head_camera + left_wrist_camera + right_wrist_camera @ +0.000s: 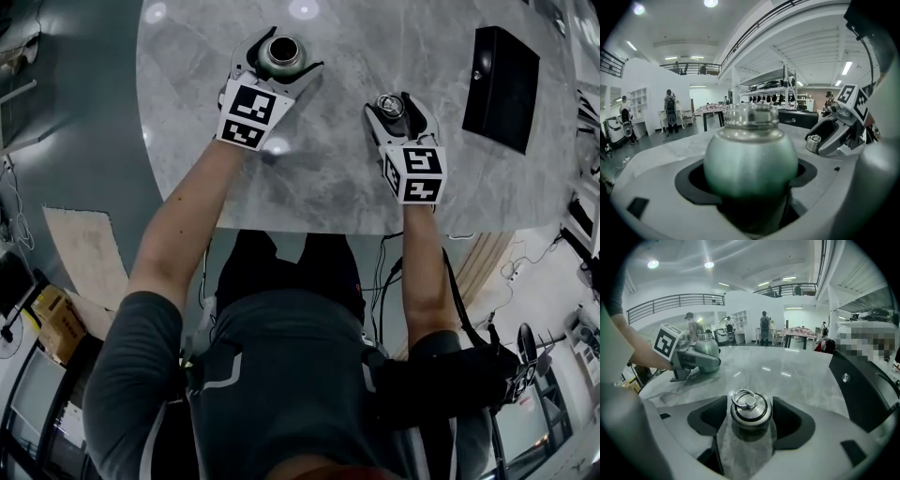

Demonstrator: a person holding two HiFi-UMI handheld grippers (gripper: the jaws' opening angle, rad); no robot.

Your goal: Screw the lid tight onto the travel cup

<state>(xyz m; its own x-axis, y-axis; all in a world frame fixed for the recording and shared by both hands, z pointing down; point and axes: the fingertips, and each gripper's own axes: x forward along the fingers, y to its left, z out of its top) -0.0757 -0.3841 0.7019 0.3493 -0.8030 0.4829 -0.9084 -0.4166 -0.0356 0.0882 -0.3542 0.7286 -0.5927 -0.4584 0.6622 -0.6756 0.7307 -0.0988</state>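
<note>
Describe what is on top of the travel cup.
Nothing is on the travel cup: its mouth is open. The lid is apart, in the right hand-held gripper. The left hand-held gripper covers the cup's lower body; its inside is too dark to read.

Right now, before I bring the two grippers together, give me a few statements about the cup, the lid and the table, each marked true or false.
1. The left gripper is shut on the travel cup. True.
2. The lid is already screwed onto the cup. False: the right gripper holds the lid, apart from the cup, and the cup's mouth is open.
3. A black box lies on the table to the person's right. True.
4. The cup lies on its side. False: it stands upright between the jaws.
5. The lid has a metal ring on top. True.
</note>
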